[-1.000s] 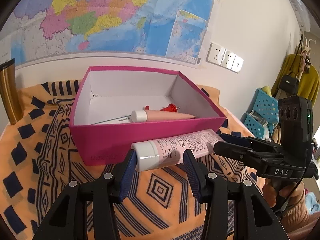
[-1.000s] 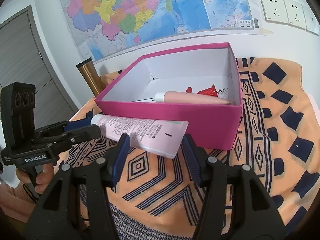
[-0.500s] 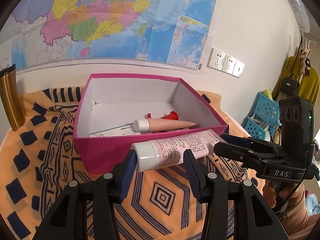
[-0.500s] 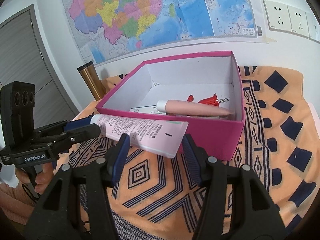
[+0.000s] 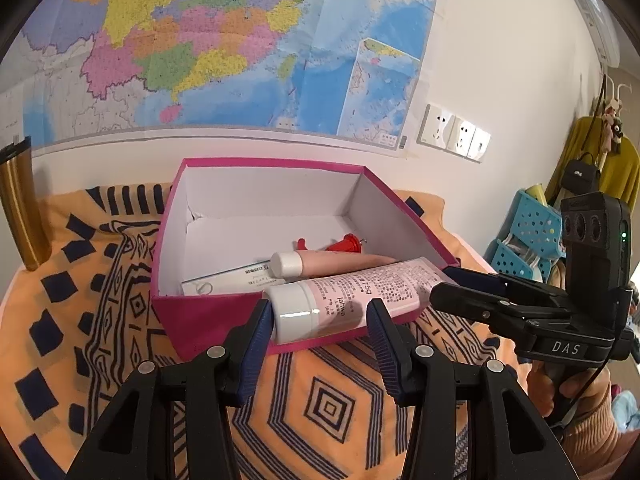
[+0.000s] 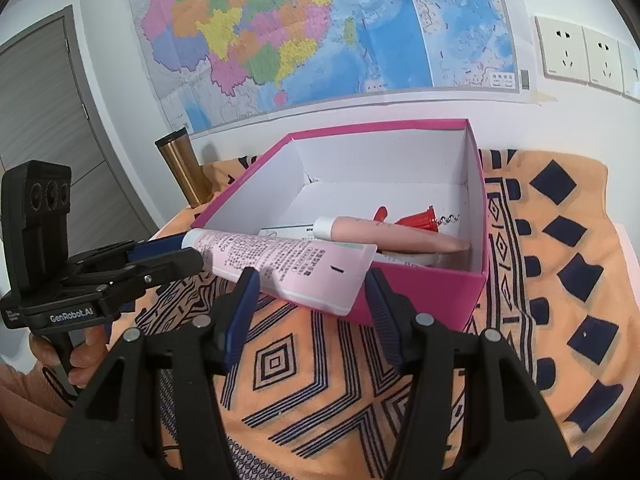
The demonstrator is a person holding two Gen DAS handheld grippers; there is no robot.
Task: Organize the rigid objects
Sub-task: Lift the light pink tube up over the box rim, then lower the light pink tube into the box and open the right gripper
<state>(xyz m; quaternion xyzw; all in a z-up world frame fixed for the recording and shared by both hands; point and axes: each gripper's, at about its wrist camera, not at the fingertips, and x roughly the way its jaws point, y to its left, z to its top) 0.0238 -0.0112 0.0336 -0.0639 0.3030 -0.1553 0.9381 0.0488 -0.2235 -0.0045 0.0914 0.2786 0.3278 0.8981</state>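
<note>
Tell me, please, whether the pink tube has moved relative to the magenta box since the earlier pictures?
Yes. The pink tube has risen: a second ago it lay against the magenta box's front wall, and now it reaches the rim.

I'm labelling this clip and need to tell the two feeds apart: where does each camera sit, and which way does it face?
Left wrist view: sits on the left gripper, facing the pink box and wall map; its fingers flank the pink tube's capped end.
Right wrist view: on the right gripper, facing the same box from the other side; its fingers flank the tube's crimped end.
Shared: tube, box, map, each other's gripper.
</note>
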